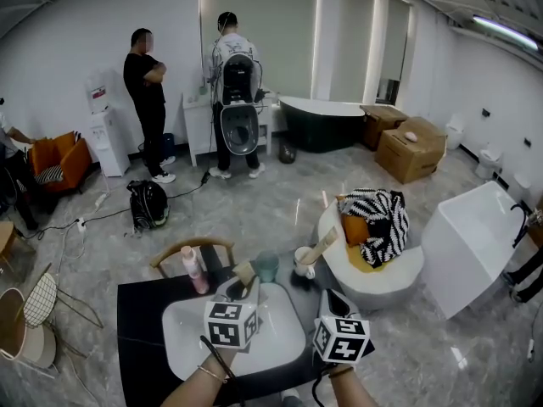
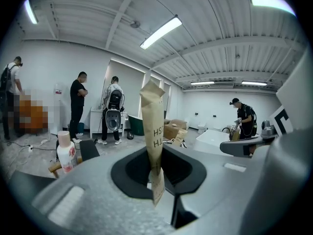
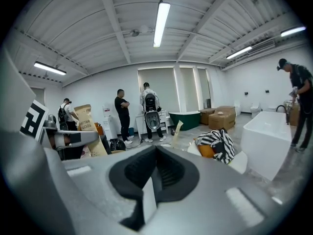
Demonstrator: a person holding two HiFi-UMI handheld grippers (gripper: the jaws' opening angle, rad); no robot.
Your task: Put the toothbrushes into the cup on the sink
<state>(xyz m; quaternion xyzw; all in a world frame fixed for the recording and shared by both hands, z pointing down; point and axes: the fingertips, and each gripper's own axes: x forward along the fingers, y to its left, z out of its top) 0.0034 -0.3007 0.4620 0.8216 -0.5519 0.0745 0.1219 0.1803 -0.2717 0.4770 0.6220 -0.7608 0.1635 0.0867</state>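
While your left gripper (image 2: 156,177) pinches the paper-wrapped toothbrush (image 2: 152,126) upright, low in the head view's centre, the white cup (image 1: 303,263) sits just up-right.
Lower its bottom end in first and release only once it leans on the rim; that cup, behind the sink (image 1: 284,346), holds another wrapped toothbrush (image 1: 323,245). Your right gripper (image 3: 154,177) is clenched on nothing.

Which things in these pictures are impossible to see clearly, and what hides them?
Left gripper view: the toothbrush itself, hidden inside its paper packet.
Head view: the inside of the white cup, too small.
Head view: the middle of the sink, behind the marker cubes.
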